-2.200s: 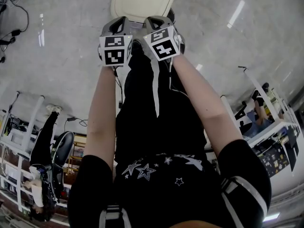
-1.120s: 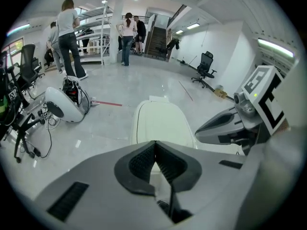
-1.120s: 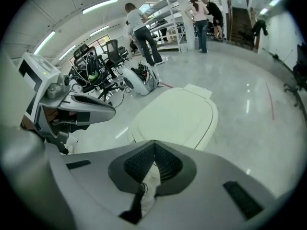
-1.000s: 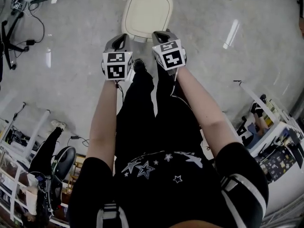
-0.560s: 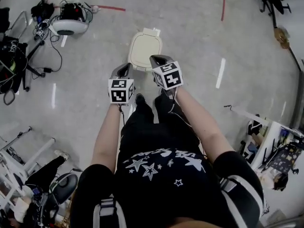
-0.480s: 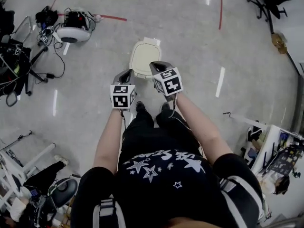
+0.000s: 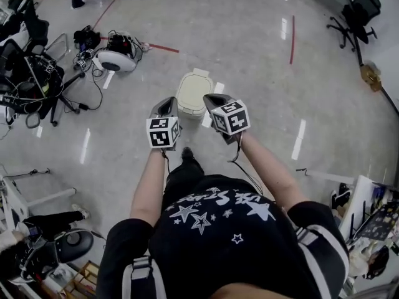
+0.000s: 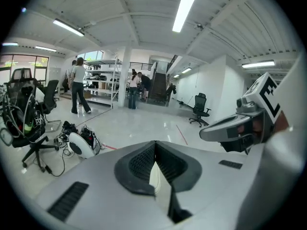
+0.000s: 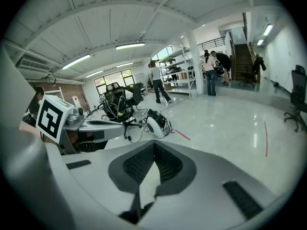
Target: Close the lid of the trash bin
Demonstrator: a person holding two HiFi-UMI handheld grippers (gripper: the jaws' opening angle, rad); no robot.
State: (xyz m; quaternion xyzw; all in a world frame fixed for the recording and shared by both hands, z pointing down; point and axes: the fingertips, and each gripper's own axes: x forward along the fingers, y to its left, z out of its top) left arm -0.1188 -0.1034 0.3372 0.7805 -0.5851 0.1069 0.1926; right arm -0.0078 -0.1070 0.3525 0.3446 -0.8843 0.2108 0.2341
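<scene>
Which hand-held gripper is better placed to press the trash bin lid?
Right, marginally. In the head view the right hand-held gripper overlaps the trash bin lid, while the left hand-held gripper sits just beside it. Both are shut, empty.

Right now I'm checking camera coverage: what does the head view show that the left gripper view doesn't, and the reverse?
Head view only: the whole bin, lid down, just ahead of the left claw and right claw. Left gripper view only: the left claw's jaws close up, shut on nothing, and the ceiling lights. Both: the right claw, the white device with its cables, and the red floor line.
</scene>
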